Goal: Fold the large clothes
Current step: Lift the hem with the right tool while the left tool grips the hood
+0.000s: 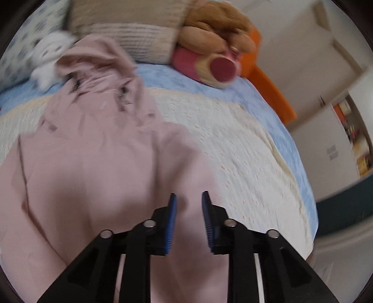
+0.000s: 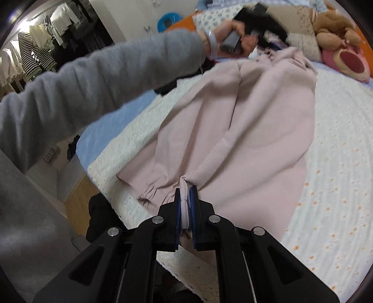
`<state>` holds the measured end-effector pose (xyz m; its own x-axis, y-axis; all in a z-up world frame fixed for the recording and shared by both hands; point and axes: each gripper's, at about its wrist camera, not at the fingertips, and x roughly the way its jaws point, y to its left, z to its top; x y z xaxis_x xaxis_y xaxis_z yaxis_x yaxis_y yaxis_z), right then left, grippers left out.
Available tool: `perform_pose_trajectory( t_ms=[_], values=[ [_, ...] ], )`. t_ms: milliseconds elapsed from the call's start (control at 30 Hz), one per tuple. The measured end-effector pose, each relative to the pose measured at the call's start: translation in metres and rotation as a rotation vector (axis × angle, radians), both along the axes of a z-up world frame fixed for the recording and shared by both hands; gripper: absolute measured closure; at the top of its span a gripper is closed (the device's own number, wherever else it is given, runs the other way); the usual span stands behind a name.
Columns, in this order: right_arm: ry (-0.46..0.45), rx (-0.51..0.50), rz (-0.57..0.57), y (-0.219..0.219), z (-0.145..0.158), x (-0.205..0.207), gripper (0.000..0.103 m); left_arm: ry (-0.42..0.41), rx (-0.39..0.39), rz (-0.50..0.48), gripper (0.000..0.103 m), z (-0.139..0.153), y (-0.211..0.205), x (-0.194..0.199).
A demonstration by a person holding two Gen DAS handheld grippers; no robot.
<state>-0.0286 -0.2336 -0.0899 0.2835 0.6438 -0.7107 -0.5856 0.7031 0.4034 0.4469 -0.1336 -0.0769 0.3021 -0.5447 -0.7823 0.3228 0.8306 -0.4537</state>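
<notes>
A large pale pink garment lies spread lengthwise on the bed, its gathered collar end toward the pillows. In the left wrist view my left gripper is open and empty, hovering over the garment's middle. In the right wrist view the garment stretches away from me. My right gripper is shut on a bunched piece of the garment's near hem. The left gripper, held by a hand in a grey sleeve, shows blurred over the garment's far end.
The bed has a white eyelet cover over a blue sheet. Pillows, a brown and pink plush toy and a white plush sit at the head. Hanging clothes and floor lie left of the bed.
</notes>
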Motion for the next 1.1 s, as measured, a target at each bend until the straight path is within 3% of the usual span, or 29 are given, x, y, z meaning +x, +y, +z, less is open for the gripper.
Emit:
perform_pose_trajectory(
  t_ms=[67, 100, 200, 300, 367, 433, 500, 533, 567, 700, 900, 933, 1033, 1100],
  values=[
    [0.013, 0.005, 0.001, 0.001, -0.005, 0.004, 0.095, -0.069, 0.110, -0.042, 0.047, 0.010, -0.022, -0.010],
    [0.016, 0.009, -0.001, 0.002, -0.005, 0.005, 0.095, -0.094, 0.164, -0.058, 0.045, 0.012, -0.034, -0.014],
    [0.023, 0.016, -0.007, -0.001, -0.006, 0.004, 0.095, -0.132, 0.333, -0.085, 0.045, 0.011, -0.065, -0.020],
    [0.031, 0.034, -0.016, -0.001, -0.007, 0.005, 0.095, -0.222, 0.678, -0.101, 0.045, -0.005, -0.097, -0.025],
    [0.033, 0.037, -0.017, -0.003, -0.010, 0.005, 0.095, -0.229, 0.805, -0.172, 0.045, -0.029, -0.114, -0.030],
    [0.039, 0.039, -0.019, -0.004, -0.013, 0.006, 0.095, -0.229, 0.841, -0.218, 0.046, -0.048, -0.125, -0.032],
    [0.037, 0.028, -0.029, -0.005, -0.013, 0.005, 0.095, -0.230, 0.873, -0.215, 0.063, -0.061, -0.130, -0.029],
    [0.037, 0.030, -0.036, -0.008, -0.013, 0.005, 0.095, -0.214, 0.854, -0.214, 0.081, -0.063, -0.132, -0.027],
    [0.038, 0.038, -0.050, -0.013, -0.012, 0.004, 0.095, -0.198, 0.806, -0.206, 0.088, -0.060, -0.133, -0.023],
    [0.014, 0.018, -0.088, -0.032, -0.001, 0.002, 0.095, -0.148, 0.584, -0.158, 0.092, -0.034, -0.132, 0.004],
    [0.004, -0.003, -0.123, -0.045, 0.004, 0.001, 0.094, -0.011, 0.005, -0.059, 0.095, 0.008, -0.103, 0.056],
    [0.004, -0.010, -0.128, -0.042, 0.002, 0.002, 0.094, -0.002, -0.027, -0.035, 0.095, 0.005, -0.095, 0.062],
    [0.026, -0.005, -0.119, -0.031, -0.012, 0.006, 0.094, 0.002, 0.020, -0.021, 0.095, -0.019, -0.083, 0.064],
    [0.015, -0.074, -0.090, -0.016, -0.023, 0.007, 0.094, 0.005, -0.040, -0.006, 0.095, -0.038, -0.063, 0.064]
  ],
)
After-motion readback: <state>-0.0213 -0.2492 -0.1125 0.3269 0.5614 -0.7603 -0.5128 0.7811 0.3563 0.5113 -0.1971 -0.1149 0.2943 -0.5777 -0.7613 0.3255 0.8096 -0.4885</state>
